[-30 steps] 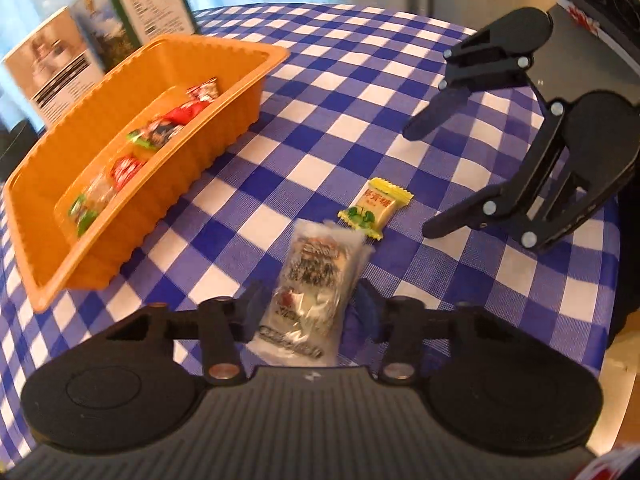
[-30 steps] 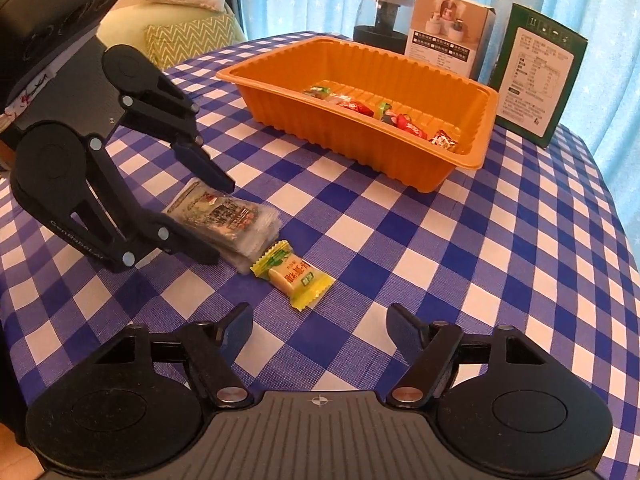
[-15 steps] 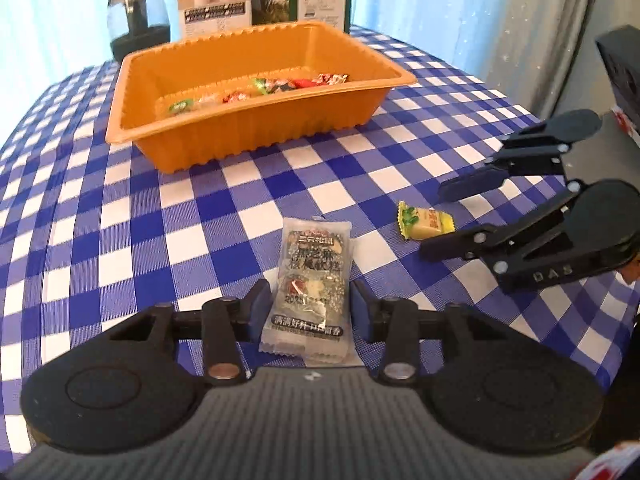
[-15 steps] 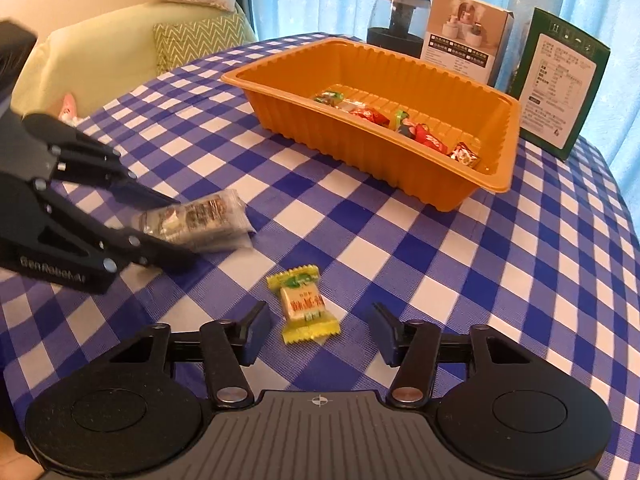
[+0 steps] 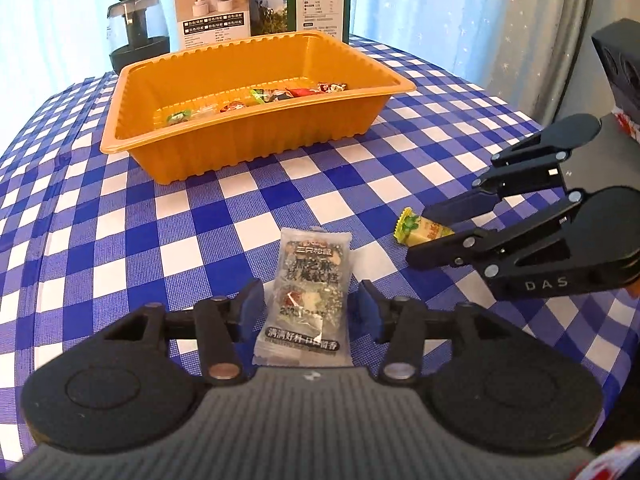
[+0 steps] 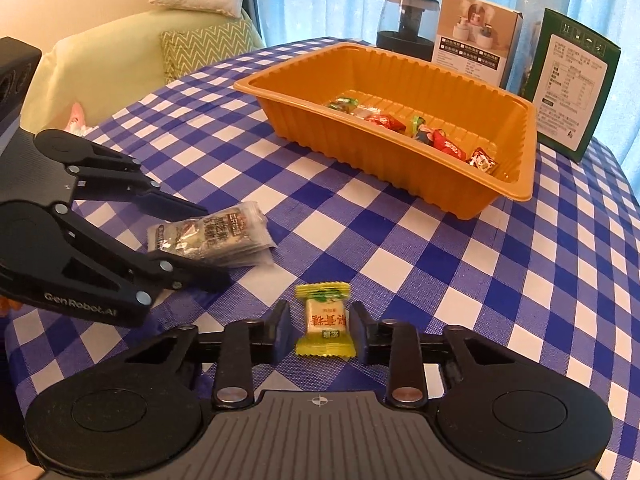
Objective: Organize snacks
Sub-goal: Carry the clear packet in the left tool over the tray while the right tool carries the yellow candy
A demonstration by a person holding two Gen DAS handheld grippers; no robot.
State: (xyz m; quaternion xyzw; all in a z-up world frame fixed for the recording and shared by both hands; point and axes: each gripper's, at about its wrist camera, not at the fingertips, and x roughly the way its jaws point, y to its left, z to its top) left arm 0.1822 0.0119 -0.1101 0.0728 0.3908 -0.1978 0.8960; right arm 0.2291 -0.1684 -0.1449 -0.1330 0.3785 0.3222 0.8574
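Observation:
A silver snack packet (image 5: 308, 280) lies flat on the checked cloth between the fingers of my left gripper (image 5: 310, 300). Its jaws are opening, and a gap shows on each side of the packet. A small yellow candy (image 6: 326, 318) lies on the cloth between the pads of my right gripper (image 6: 320, 320). These jaws are closing and stand almost at the wrapper's sides. The right wrist view has the left gripper (image 6: 208, 246) around the packet (image 6: 216, 236). In the left wrist view the right gripper (image 5: 420, 236) straddles the candy (image 5: 416, 228). The orange tray (image 5: 256, 144) holds several wrapped candies.
Behind the tray (image 6: 380, 168) stand a dark humidifier (image 6: 406, 20), a white box (image 6: 476, 40) and a green box (image 6: 572, 88). A sofa with a cushion (image 6: 200, 44) lies beyond the table's left edge. A black device (image 5: 618, 68) sits at the right.
The left wrist view has rolled upright, and the left jaws have widened around the packet. The right jaws have narrowed from wide open, with the candy now between the pads.

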